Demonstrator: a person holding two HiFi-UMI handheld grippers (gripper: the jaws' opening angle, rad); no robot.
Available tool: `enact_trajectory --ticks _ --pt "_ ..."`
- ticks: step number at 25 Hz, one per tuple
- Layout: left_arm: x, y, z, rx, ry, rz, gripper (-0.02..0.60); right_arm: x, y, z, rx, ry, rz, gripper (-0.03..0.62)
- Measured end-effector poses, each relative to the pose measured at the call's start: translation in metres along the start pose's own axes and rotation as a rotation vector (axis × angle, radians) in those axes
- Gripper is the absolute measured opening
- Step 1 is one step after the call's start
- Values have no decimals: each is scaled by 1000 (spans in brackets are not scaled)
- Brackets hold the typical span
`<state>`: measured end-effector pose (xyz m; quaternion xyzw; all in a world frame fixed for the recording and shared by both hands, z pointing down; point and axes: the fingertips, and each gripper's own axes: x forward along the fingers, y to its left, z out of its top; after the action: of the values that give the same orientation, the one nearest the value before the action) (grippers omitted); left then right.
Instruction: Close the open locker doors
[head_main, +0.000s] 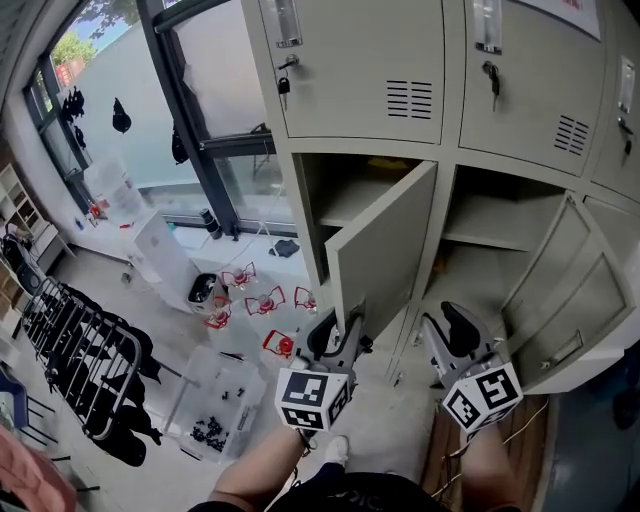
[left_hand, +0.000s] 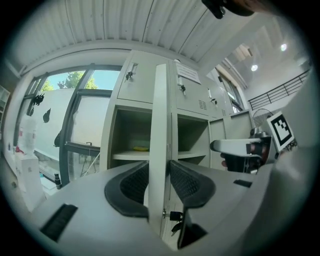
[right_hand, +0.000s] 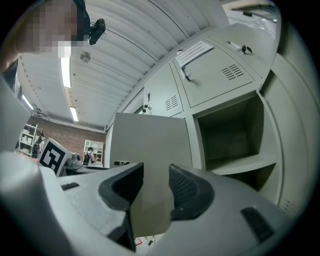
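Observation:
Two doors of the grey locker bank stand open in the middle row. The left open door (head_main: 385, 245) reaches toward me, and I see it edge-on (left_hand: 160, 150) in the left gripper view. My left gripper (head_main: 335, 338) (left_hand: 159, 186) sits astride the door's free edge near the bottom corner, with a pad against each side. A key (left_hand: 175, 216) hangs from the door's lock just below the pads. My right gripper (head_main: 452, 335) (right_hand: 156, 187) is open and holds nothing. It hangs in front of the right compartment (head_main: 485, 235), and the left door's flat panel (right_hand: 150, 150) shows beyond its gap. The right open door (head_main: 572, 290) swings out to the right.
The upper lockers (head_main: 365, 65) are shut, with keys in their locks. A yellow thing (left_hand: 141, 148) lies on the left compartment's shelf. On the floor to the left are clear plastic boxes (head_main: 215, 405), red-framed items (head_main: 262, 300) and a black drying rack (head_main: 85, 345). A glazed wall (head_main: 200, 120) stands beside the lockers.

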<state>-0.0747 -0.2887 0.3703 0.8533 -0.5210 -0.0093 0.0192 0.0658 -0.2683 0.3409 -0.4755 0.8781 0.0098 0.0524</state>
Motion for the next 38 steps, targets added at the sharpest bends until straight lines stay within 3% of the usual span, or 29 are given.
enact_trajectory --ticks 18,23,38 --pt "42 88 5 -3 -27 13 153 83 9 -15 8 15 -22 147" --pt "57 109 7 29 -25 36 153 103 14 -18 6 12 -31 147" --pt "98 148 11 51 -29 43 158 138 6 -22 -3 16 -100 147"
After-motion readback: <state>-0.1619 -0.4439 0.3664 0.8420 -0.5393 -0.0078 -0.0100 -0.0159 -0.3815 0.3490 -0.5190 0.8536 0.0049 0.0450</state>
